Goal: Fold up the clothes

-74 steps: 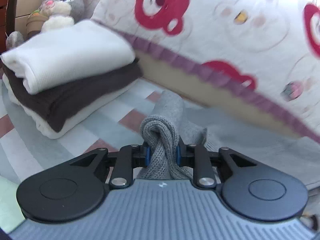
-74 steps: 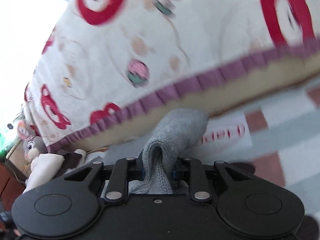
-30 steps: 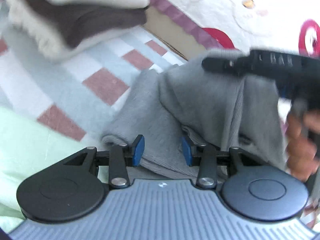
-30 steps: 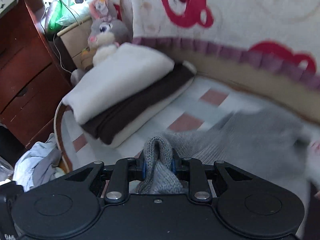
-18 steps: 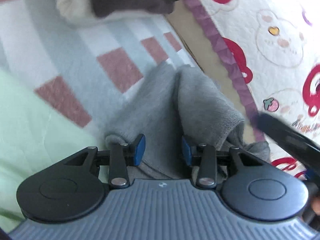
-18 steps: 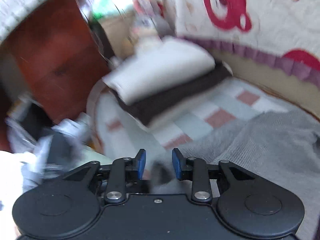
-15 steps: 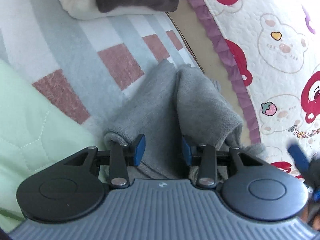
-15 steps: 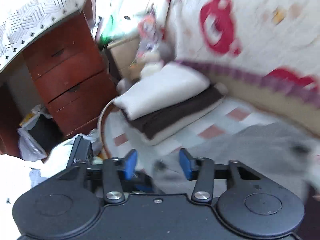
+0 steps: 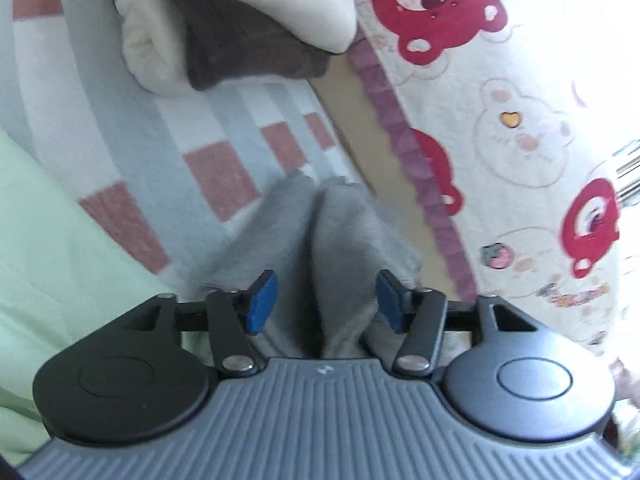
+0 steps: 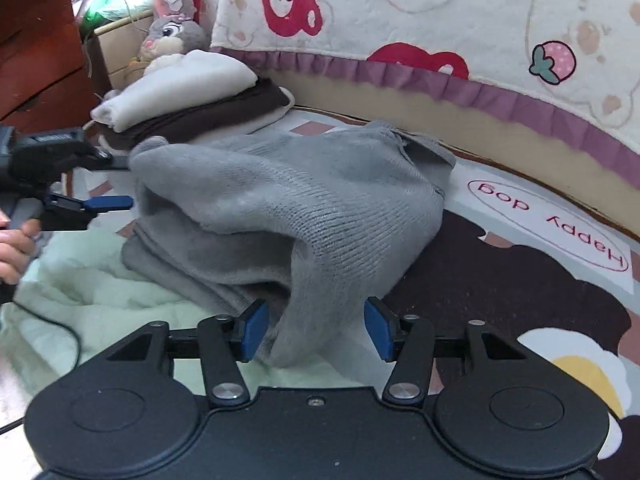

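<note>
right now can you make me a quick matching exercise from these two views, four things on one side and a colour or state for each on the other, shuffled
Things:
1. sweater
2. top garment of the folded stack
3. middle garment of the stack
4. right gripper

Colour or state:
A. dark brown
B. jaws opening, pads not pressing the knit
C. grey, lying loosely folded
D. cream white

Pairs: 1-C, 2-D, 3-A, 4-B

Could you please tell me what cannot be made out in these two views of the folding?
- Grey sweater: its underside and lower layers are hidden by its own top fold in the right wrist view; the left wrist view is blurred.
- Left gripper: its body cuts off the sweater's near edge.
- Folded stack: its far side is hidden, and the frame's top crops it in the left wrist view.
- Plush rabbit: lower body behind the stack.
</note>
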The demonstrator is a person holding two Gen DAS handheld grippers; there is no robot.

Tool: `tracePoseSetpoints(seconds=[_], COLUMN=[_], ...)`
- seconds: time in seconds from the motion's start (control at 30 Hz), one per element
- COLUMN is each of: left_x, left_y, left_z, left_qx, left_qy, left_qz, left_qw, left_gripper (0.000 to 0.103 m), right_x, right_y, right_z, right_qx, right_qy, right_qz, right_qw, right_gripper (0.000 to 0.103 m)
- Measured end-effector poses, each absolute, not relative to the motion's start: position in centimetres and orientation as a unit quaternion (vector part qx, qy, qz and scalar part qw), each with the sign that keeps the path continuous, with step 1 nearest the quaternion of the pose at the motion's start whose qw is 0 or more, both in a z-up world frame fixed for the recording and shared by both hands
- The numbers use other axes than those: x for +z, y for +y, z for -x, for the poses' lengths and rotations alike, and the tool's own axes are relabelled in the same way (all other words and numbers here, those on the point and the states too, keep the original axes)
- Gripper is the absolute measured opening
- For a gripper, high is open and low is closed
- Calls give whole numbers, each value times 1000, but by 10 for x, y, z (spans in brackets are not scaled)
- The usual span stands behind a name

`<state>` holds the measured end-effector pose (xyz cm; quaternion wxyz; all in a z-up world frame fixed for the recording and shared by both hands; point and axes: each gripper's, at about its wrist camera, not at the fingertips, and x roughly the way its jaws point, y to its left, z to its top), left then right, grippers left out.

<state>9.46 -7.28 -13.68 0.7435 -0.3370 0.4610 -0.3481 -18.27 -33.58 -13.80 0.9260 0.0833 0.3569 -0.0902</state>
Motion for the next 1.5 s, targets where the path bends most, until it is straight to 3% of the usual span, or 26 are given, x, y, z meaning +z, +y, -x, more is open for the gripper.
tracePoseSetpoints(seconds=[0.13, 0.37, 0.63, 0.67, 0.7, 0.73, 0.87, 0.97, 1.07, 1.17, 1.3, 1.43, 1.5], left_x=[-137, -139, -163, -160, -157, -148, -126, -141, -172, -164, -158, -163, -168], left_y=[-77, -97, -154, -160, -165, -165, -147, -123, -112, -109, -112, -108, -106], left_z=[-90, -85, -107, -106, -105, -102, -99, -98, -98, -101, -104, -109, -112], left_qx=[-376, -393, -414, -418, -421, -418, -392, -337, -279, -282, -292, -297, -296], left_qy=[457, 458, 513, 504, 494, 476, 444, 464, 503, 487, 469, 479, 485], left_qz=[358, 319, 358, 347, 334, 315, 296, 281, 267, 288, 266, 291, 307], left_qw=[722, 731, 662, 672, 684, 707, 749, 769, 773, 775, 790, 773, 764], left_gripper=[60, 74, 76, 62, 28, 21, 19, 19, 19, 20, 20, 20, 20], right_x=[-139, -138, -148, -150, -152, -152, -146, -153, -178, -191, -158, -134, -142], right_y=[-334, -344, -345, -343, -340, -336, -313, -279, -244, -232, -241, -233, -230], right_z=[182, 185, 168, 164, 160, 157, 149, 143, 131, 118, 123, 141, 132], right_qx=[-100, -112, -113, -115, -116, -116, -107, -69, -24, -14, -8, 27, 31], right_qy=[347, 335, 331, 332, 333, 333, 330, 337, 366, 383, 362, 283, 272], right_qz=[-83, -86, -78, -66, -53, -35, 69, 201, 346, 416, 337, 321, 338], right_qw=[929, 932, 934, 934, 934, 935, 935, 917, 864, 824, 869, 903, 901], right_gripper=[58, 59, 59, 59, 59, 59, 35, 33, 34, 38, 38, 61, 61])
